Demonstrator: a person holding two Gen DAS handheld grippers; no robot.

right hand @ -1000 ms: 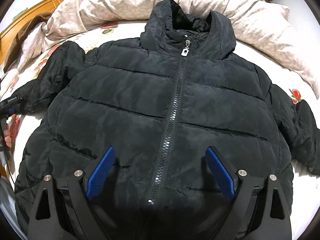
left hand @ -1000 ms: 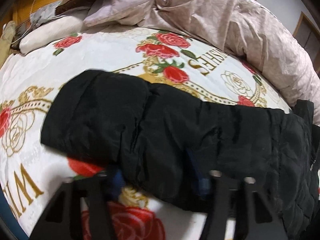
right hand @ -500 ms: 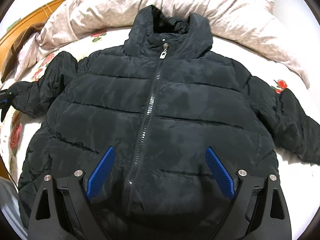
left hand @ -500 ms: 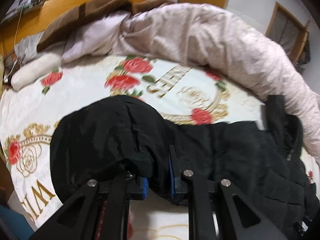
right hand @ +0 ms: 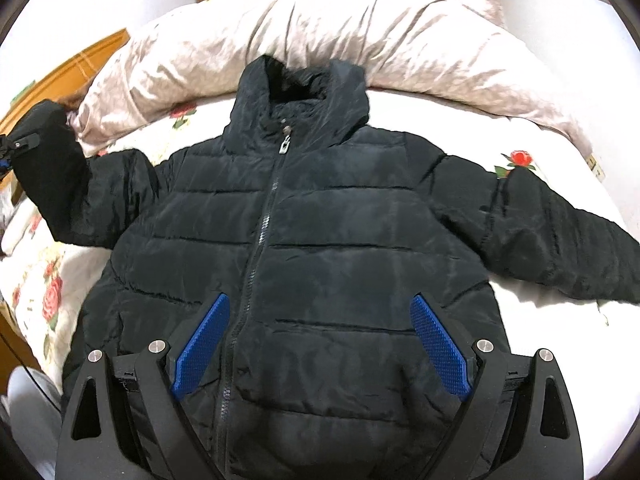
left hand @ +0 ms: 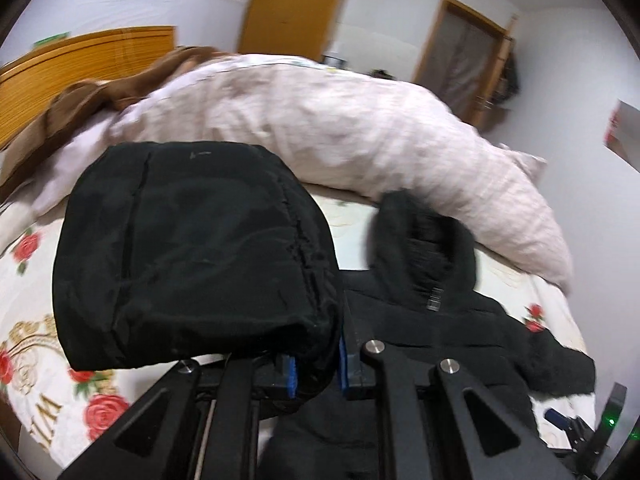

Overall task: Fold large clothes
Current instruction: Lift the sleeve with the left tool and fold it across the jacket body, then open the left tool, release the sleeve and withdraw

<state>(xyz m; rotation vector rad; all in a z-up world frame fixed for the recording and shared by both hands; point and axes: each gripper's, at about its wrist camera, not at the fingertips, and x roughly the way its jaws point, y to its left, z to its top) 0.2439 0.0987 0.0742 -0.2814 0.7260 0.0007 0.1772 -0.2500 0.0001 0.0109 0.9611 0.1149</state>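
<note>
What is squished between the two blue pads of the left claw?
The black jacket's sleeve, pinched near its cuff by the left claw. The left wrist view shows it.

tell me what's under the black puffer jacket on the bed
Under the black puffer jacket lies a white bedsheet printed with red roses, showing around its edges. Whatever lies directly beneath the jacket's body is covered. One sleeve is lifted off the sheet.
</note>
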